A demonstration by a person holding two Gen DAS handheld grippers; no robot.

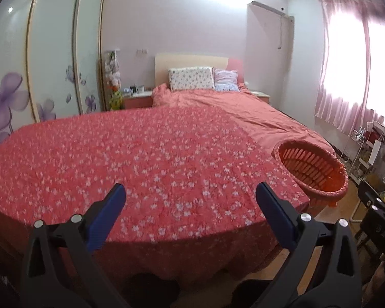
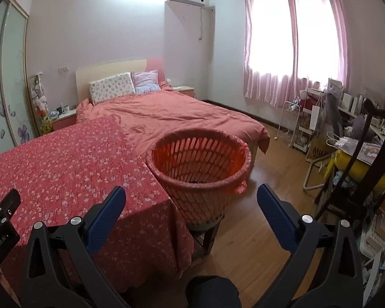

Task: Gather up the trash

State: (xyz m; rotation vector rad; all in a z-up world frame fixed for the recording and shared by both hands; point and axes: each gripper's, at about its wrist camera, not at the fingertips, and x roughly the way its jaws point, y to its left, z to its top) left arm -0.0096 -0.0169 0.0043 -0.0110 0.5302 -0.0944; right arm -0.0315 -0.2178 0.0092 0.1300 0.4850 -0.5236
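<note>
A: Basket (image 2: 198, 177) first. Orange slatted plastic, on a low stool (image 2: 205, 233) just beside the flowered cloth's corner, at 12 o'clock in the right wrist view and 3 o'clock in the left. Looks empty; the bottom is dark, can't be sure.

B: Grippers?

A: Left gripper (image 1: 190, 200) has its blue fingers (image 1: 110, 213) spread wide, nothing between them, hovering over the near edge of the red flowered cloth (image 1: 141, 154). Right gripper (image 2: 190, 200) is the same: fingers (image 2: 274, 215) wide apart, empty, aimed at the basket mouth.

B: Trash?

A: None that I can pick out. The cloth surface shows only the flower print, and it's blurry. It covers something flat at the foot of the bed (image 2: 179, 118); could be a desk, can't tell. Clutter at 3 o'clock in the right view, bags and a chair (image 2: 356, 159), but nothing that reads clearly as task trash.

B: Why is the basket there?

A: My guess: raised on the stool so its rim sits near cloth height, making for short drops from the surface. It's on the right side, so the right gripper likely handles drops.

B: Stage?

A: Either the very start or already finished. With both grippers empty and spread, I'd say they're ready to pick.

B: Risk?

A: The basket is light and the stool narrow, so a bump at the rim could tip it.
</note>
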